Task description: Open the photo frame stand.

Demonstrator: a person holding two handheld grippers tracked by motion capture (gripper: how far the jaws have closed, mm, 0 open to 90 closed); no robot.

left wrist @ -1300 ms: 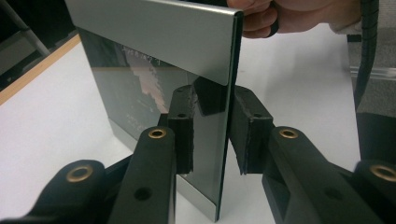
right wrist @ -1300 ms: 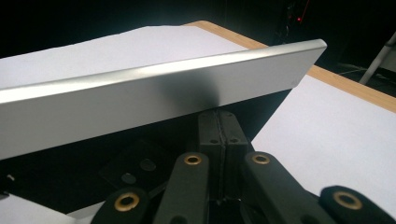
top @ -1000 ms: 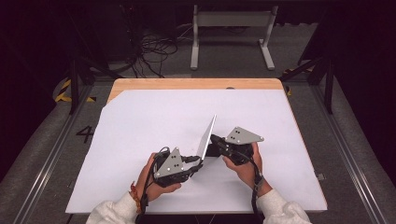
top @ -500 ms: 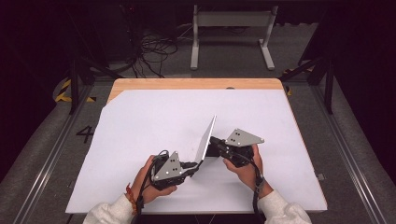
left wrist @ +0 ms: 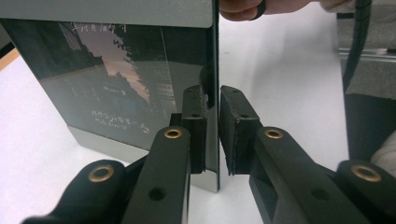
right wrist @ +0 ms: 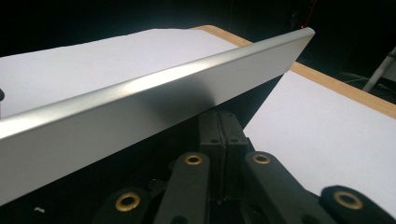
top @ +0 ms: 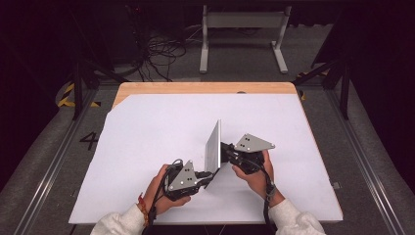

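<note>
A thin silver panel [top: 213, 147] with a dark glossy face [left wrist: 116, 79] stands on edge on the white table [top: 147, 127], near its front middle. My left gripper [top: 209, 175] holds the panel's lower corner. In the left gripper view its jaws [left wrist: 212, 126] sit on either side of the thin edge, shut on it. My right gripper [top: 224, 150] comes in from the right at mid-height. Its tips are against the panel's silver back [right wrist: 154, 100]. In the right gripper view its jaws [right wrist: 219, 135] are pressed together just under that silver surface.
The white sheet covers a wooden tabletop [top: 205, 88] whose far edge shows bare. Beyond it are a white stand [top: 242, 34] and cables [top: 156, 54] on the floor. A hand [left wrist: 261, 7] holds the other gripper behind the panel.
The panel has tipped a little more upright. The left gripper has shifted slightly right at its lower corner. The right gripper has barely moved.
</note>
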